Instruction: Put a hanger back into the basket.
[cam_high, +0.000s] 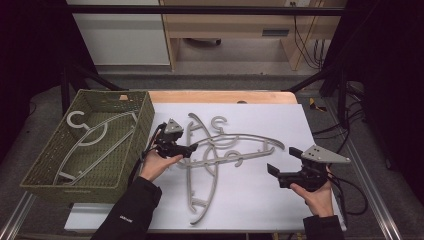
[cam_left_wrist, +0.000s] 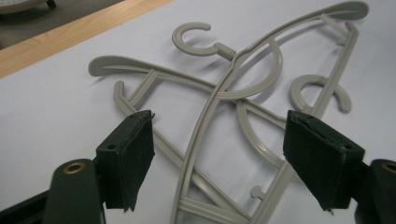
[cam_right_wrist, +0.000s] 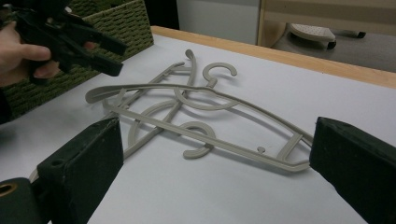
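White tabletop (cam_high: 260, 200) carries crossed grey hangers (cam_high: 220, 150); one runs lengthwise, one sideways. Left gripper (cam_high: 192, 148) and right gripper (cam_high: 272, 170) jaws spread.

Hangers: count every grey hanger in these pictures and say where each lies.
3. One hanger in the basket. Two crossed on the white sheet: the long upright one and the one lying across it. More could be hidden behind the basket wall.

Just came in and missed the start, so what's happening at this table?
A person is working with a gripper in each hand over grey hangers lying crossed on the white sheet. The left gripper is open at the pile's left side, jaws astride a hanger arm, nothing gripped. The right gripper waits open to the right. One hanger lies in the green basket.
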